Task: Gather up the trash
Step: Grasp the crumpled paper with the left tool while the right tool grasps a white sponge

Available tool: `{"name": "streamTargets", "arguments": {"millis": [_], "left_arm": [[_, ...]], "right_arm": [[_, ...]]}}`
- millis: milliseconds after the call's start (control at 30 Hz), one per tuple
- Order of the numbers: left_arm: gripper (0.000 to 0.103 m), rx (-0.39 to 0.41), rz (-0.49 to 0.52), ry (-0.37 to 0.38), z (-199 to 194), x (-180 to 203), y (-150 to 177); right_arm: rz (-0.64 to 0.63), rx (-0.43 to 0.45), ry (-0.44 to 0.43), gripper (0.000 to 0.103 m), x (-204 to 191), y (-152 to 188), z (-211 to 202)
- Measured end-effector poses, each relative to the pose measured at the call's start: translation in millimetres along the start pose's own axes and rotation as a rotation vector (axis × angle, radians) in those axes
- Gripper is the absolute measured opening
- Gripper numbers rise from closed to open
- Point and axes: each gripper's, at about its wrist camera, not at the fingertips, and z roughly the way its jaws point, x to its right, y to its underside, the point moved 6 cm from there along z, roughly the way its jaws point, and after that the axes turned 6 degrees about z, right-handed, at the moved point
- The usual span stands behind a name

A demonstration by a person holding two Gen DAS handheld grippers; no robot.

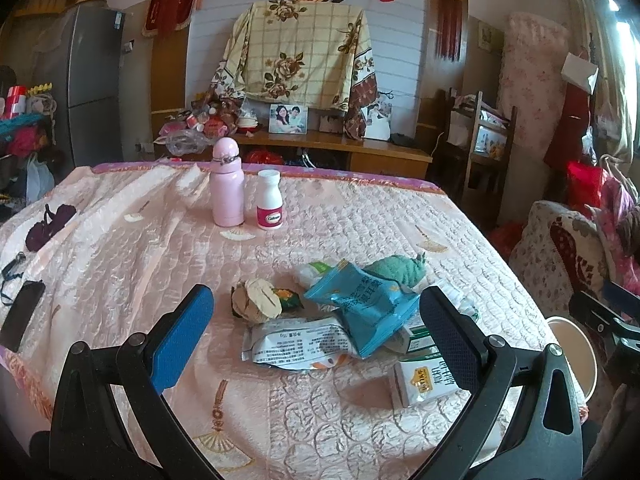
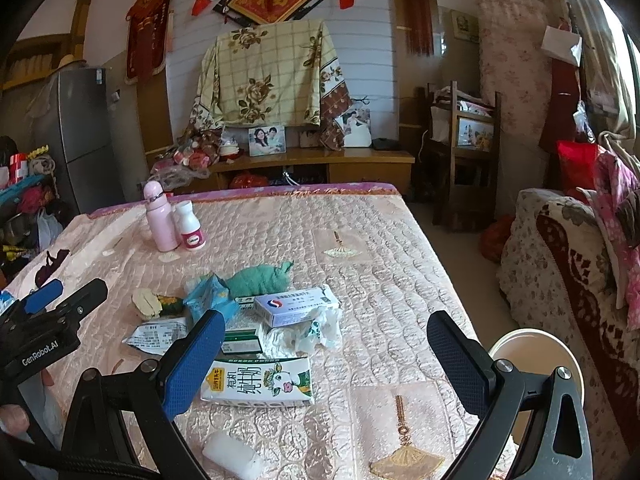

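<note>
A bed (image 2: 400,240) under a pink quilted cover carries a loose heap of trash near its front edge: a blue snack bag (image 1: 362,304), a silver wrapper (image 1: 292,344), a crumpled paper ball (image 1: 258,300), a milk carton (image 2: 260,380), a small medicine box (image 2: 296,304) and a wad of tissue (image 2: 316,332). The left gripper (image 1: 316,340) hovers over the heap, jaws wide and empty, with the blue bag and silver wrapper lying between its fingers. The right gripper (image 2: 324,356) is likewise wide and empty, the milk carton just beside its left finger. A round white bin (image 2: 536,360) stands off the right side of the bed, close to the right gripper. Risks, as judged from this layout: the wrappers overlap, so a pinch on one may drag or scatter its neighbours; thin foil could slip from the pads; the soft cover may bunch up into the jaws. The pink bottle (image 1: 228,188) and white pill bottle (image 1: 269,200), standing upright well behind the heap, and the green cloth (image 2: 260,276) touching it, may not be trash and could be taken by mistake.
</note>
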Motion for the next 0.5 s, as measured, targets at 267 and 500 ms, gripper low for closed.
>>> {"name": "streamTargets", "arguments": {"millis": [267, 500], "left_arm": [[0.102, -0.036, 0.018, -0.003, 7.0, -8.8, 7.5], [0.102, -0.104, 0.055, 0.021, 15.4, -27.1, 21.9]], "right_arm": [[-0.007, -0.032, -0.013, 0.100, -3.3, 6.4, 6.7], [-0.024, -0.078, -0.035, 0.100, -1.9, 16.6, 10.5]]}}
